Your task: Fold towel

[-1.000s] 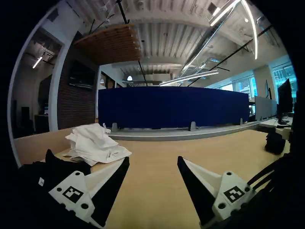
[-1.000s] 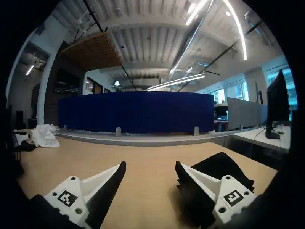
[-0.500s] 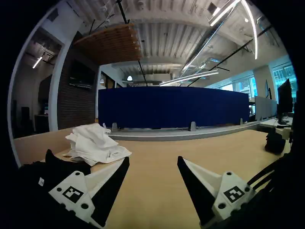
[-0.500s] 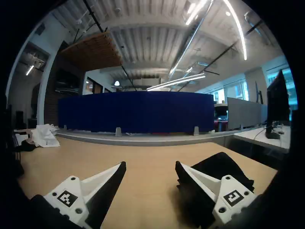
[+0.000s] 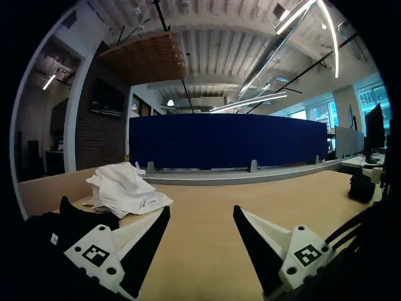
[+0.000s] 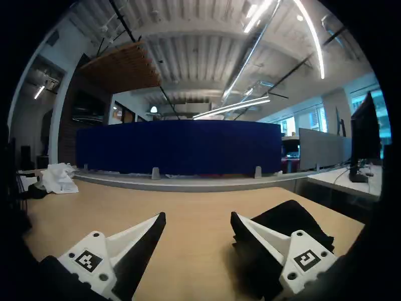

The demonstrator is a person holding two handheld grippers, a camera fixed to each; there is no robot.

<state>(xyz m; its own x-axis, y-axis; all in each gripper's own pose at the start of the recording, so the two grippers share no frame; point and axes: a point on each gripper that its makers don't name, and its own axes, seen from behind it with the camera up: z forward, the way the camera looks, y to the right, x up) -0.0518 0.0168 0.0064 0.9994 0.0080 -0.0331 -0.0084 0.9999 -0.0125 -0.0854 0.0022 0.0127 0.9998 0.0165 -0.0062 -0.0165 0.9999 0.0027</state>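
The left gripper [image 5: 201, 207] holds its jaws wide and empty over the bench [image 5: 210, 198]. The right gripper [image 6: 197, 214] is also wide and empty, with a black cloth [image 6: 293, 215] just behind its right finger. A crumpled white towel [image 5: 125, 188] lies on the bench's left side, and a blue divider [image 5: 220, 140] stands farthest.

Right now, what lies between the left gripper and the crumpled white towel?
Just bare wooden tabletop separates left gripper from white towel, in the left gripper view.
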